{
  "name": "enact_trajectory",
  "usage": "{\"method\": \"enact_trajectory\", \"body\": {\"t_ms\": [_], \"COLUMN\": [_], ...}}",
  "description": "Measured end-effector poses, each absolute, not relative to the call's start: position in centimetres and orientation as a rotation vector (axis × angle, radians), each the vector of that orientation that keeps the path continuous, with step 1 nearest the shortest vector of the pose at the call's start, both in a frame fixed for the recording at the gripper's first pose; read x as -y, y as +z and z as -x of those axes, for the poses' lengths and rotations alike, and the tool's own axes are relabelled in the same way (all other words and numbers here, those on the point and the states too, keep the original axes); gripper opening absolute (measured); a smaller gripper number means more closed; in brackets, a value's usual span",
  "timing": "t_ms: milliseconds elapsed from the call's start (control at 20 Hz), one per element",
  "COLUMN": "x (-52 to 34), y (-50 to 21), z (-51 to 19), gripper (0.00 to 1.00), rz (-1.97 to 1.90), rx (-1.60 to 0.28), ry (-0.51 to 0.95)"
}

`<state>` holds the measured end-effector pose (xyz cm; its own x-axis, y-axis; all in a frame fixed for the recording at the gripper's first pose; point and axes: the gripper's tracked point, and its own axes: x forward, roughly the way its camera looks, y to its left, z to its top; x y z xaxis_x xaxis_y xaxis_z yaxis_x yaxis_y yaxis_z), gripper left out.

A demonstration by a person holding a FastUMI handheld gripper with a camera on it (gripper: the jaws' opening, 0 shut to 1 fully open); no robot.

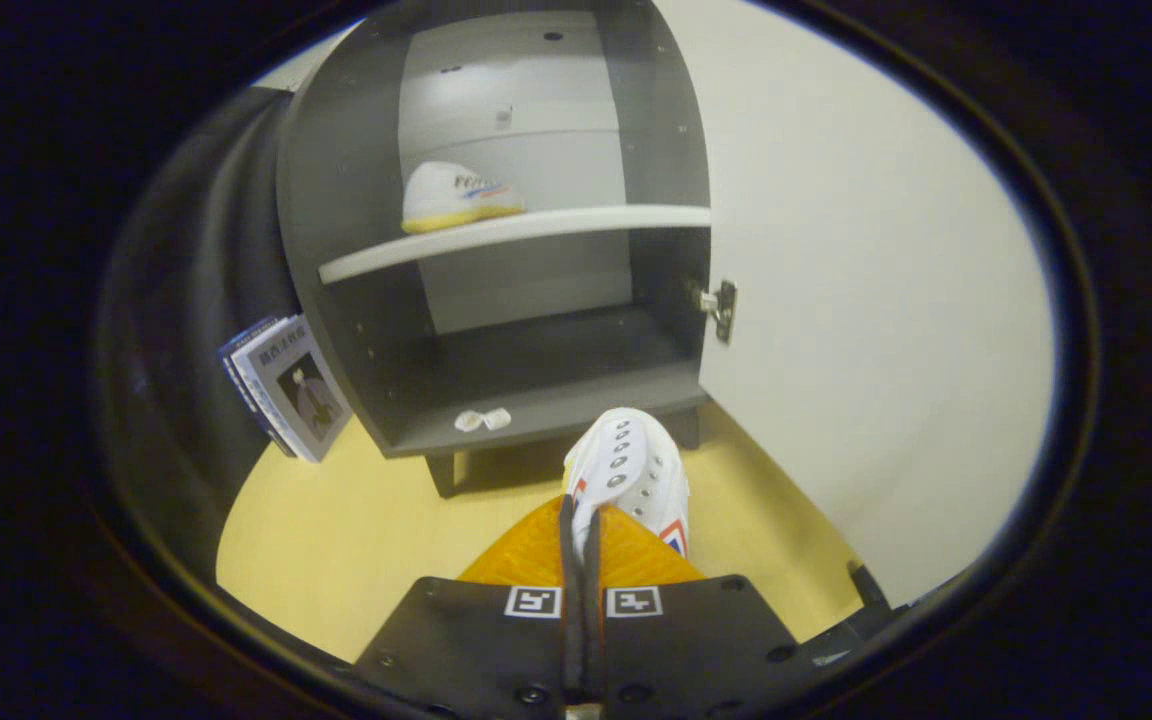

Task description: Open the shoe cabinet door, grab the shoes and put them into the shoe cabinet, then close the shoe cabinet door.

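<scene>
- The gripper (581, 530) points toward an open grey cabinet (336, 250) standing on short legs on a yellow floor (336, 540).
- Its two orange fingers (526, 550) sit nearly together, pinching the edge of a white shoe (631, 470) between them (a thin strip of the shoe shows in the narrow gap).
- The held shoe, with lace eyelets and red and blue trim, juts forward past the fingertips, its far end just in front of the cabinet's bottom ledge.
- A second white shoe (456, 195) with a yellow sole rests on the white shelf (576, 225) inside the cabinet.
- The white door (856, 300) is swung wide open on the right, a metal hinge (721, 308) at its edge.
- A small white scrap (482, 419) lies on the bottom ledge.
- Books (288, 385) lean beside the cabinet's left wall.
</scene>
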<state>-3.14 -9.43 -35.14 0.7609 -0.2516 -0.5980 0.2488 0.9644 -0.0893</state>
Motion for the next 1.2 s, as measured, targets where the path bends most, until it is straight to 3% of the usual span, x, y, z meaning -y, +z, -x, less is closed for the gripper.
{"method": "enact_trajectory", "body": {"t_ms": [550,1200], "x": [7.6,10.6], "y": [-18.8,-16.8], "z": [-6.2,-21.0], "gripper": [0.02,0.02], "rz": [0.063,0.118], "rx": [-0.354,-0.312], "ry": [-0.193,-0.125]}}
